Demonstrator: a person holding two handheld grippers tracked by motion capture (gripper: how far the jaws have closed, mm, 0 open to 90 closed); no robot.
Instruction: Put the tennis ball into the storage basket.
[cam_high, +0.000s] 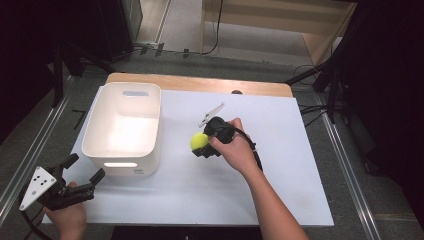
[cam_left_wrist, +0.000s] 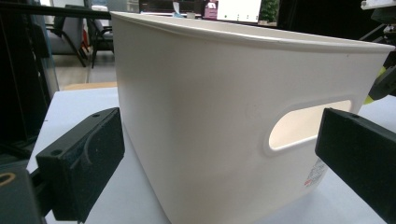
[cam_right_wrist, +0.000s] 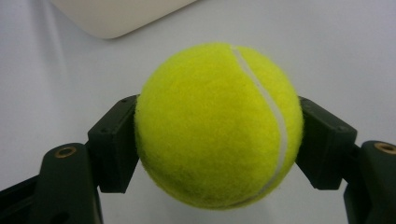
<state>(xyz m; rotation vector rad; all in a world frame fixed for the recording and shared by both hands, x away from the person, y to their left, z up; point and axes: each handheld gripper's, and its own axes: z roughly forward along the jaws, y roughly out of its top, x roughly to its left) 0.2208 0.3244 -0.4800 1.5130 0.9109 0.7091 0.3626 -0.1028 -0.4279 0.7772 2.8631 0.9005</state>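
Ball: tennis ball (cam_right_wrist: 217, 123), yellow-green with a white seam, pinched between the 2 jaws of the right gripper (cam_high: 201, 145); in the high view it (cam_high: 198, 141) sits just right of the bin, low over the tabletop (cam_high: 280, 165); whether it clears the surface or rests on it I cannot tell
Right gripper: clamped on the ball from both sides, the pads (cam_right_wrist: 116, 148) pressing at about its widest line; the person's right hand (cam_high: 235, 147) wraps the gripper body
Left gripper: left gripper (cam_high: 82, 172) held at the near left corner of the tabletop, jaws spread wide with nothing between them; its own view looks at the bin wall and its handle slot (cam_left_wrist: 308, 126)
Bin: white plastic bin (cam_high: 152, 125), open-topped and looking empty, standing on the left half of the tabletop, near the ball but not touching it
Likely step: carrying the ball toward the bin, judging by the grip and where the bin stands
Risk 1: felt is springy and the ball round; a grip above or below the widest line could squeeze it out, and it would roll off across the tabletop
Risk 2: too low an approach could knock the ball or jaws against the near rim; nothing steadies the light bin, so it may slide or tip
Risk 3: a release from high up could bounce the ball back out
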